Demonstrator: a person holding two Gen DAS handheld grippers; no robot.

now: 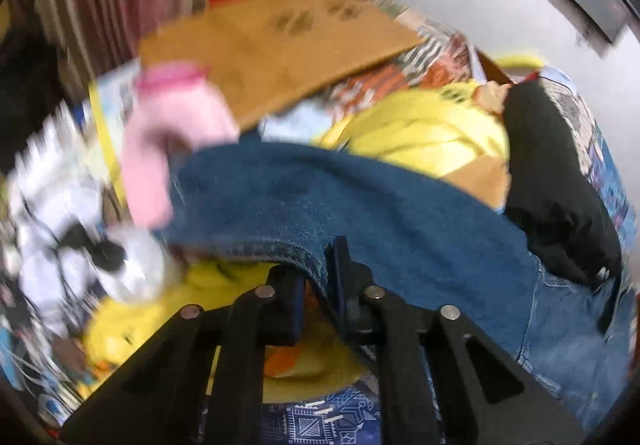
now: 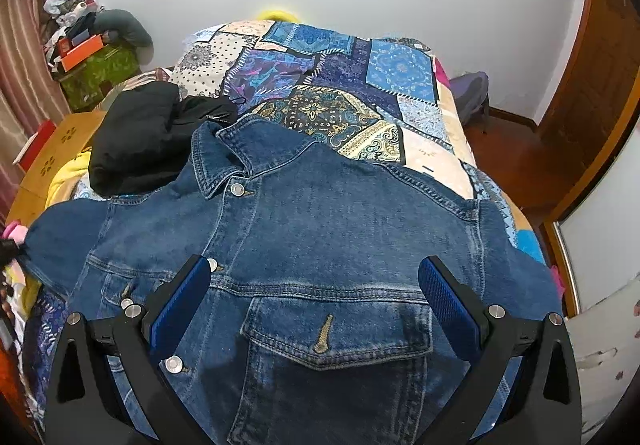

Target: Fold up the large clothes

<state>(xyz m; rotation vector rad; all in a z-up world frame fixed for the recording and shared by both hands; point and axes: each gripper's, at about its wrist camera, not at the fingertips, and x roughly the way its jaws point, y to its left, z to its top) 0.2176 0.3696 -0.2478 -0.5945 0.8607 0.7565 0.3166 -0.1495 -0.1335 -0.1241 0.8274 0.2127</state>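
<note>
We are seeing the denim jacket (image 2: pixel 320 237) showing mid-blue, faded paler across its chest, with tan stitching and silver buttons. Beyond its collar, the quilt (image 2: pixel 320 85) is showing a patchwork of blues, purple, cream and gold paisley, plus a white patch dotted black. Left of the jacket's collar, a black garment (image 2: pixel 140 133) is lying plain and dark. Over the jacket's pocket, the right gripper (image 2: pixel 314 301) is showing black arms and blue textured pads. In the left wrist view, beyond the jacket's blue sleeve, we are seeing a yellow garment (image 1: pixel 420 137), a pink cloth (image 1: pixel 172 133) and a tan cardboard sheet (image 1: pixel 280 41) with darker printed marks.
</note>
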